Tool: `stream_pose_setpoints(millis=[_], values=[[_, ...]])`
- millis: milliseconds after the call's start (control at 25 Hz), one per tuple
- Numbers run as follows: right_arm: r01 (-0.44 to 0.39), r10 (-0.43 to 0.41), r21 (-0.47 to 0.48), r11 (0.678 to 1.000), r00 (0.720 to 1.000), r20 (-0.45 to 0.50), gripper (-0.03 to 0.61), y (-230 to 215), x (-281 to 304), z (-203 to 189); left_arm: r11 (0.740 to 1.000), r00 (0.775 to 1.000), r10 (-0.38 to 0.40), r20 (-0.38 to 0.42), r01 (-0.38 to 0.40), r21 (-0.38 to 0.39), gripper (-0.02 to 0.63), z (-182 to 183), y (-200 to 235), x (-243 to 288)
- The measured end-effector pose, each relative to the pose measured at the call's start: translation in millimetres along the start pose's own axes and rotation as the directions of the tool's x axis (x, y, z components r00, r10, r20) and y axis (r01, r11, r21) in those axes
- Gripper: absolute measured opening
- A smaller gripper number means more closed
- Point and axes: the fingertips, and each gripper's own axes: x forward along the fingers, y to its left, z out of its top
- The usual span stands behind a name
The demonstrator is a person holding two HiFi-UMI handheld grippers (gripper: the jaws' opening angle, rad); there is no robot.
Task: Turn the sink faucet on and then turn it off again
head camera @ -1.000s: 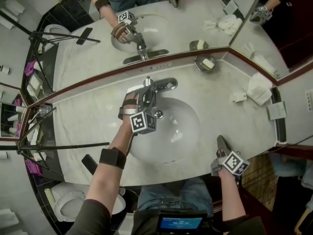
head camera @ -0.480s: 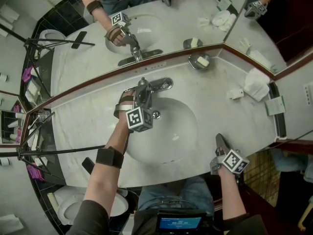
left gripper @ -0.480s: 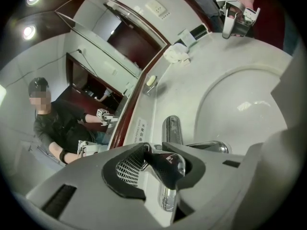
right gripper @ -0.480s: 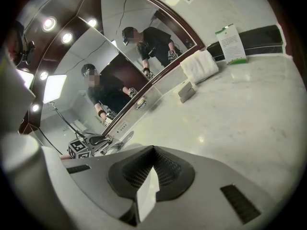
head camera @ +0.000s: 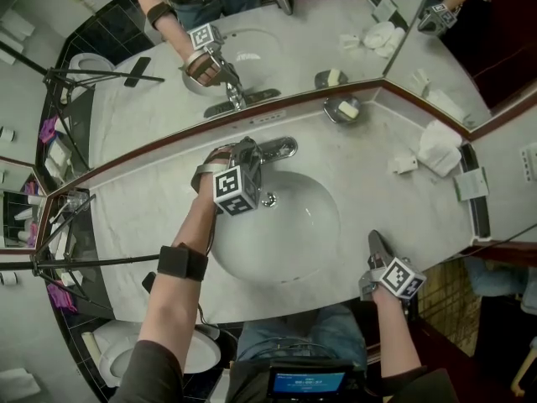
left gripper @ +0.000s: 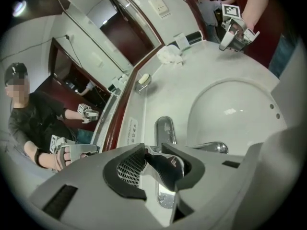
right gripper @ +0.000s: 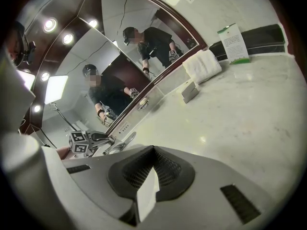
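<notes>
The chrome faucet (head camera: 281,149) stands behind the white sink basin (head camera: 294,233). My left gripper (head camera: 248,154) points down over the faucet, and its jaws have just been closing with the lever handle (left gripper: 165,169) between them. In the left gripper view the left gripper (left gripper: 154,152) has both pads against that handle, and the spout (left gripper: 211,147) sticks out to the right. No water stream shows. My right gripper (head camera: 375,242) rests shut and empty at the counter's front right edge; in its own view the right gripper (right gripper: 152,150) has pads that meet.
A soap dish (head camera: 341,108), a small box (head camera: 405,164) and a folded towel (head camera: 440,151) sit on the marble counter to the right. A mirror runs along the back. Tripod legs (head camera: 101,259) and a dark phone (head camera: 151,282) are at the left. A toilet (head camera: 126,351) stands below.
The left gripper has tipped and shifted a little toward the back wall over the faucet, its jaws narrowing on the handle. The right gripper has stayed put.
</notes>
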Motion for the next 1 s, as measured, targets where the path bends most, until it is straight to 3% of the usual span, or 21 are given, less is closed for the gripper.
stream_pose_setpoints(millis=[280,400,1000], values=[[-0.003,0.003,-0.003,1.000,1.000,0.011,0.017,2,-2,9,0.982,0.983,-0.182,-0.008,0.182,-0.044,0.110,5,4,1],[-0.004,0.004,0.000,1.000,1.000,0.019,0.017,1,-3,12,0.970,0.970,-0.242,-0.022,0.242,-0.012,0.112,7,3,1],[-0.037,0.037,-0.012,0.999,0.999,0.009,0.017,18,8,13,0.977,0.980,-0.200,-0.003,0.199,-0.069,0.114,6,6,1]])
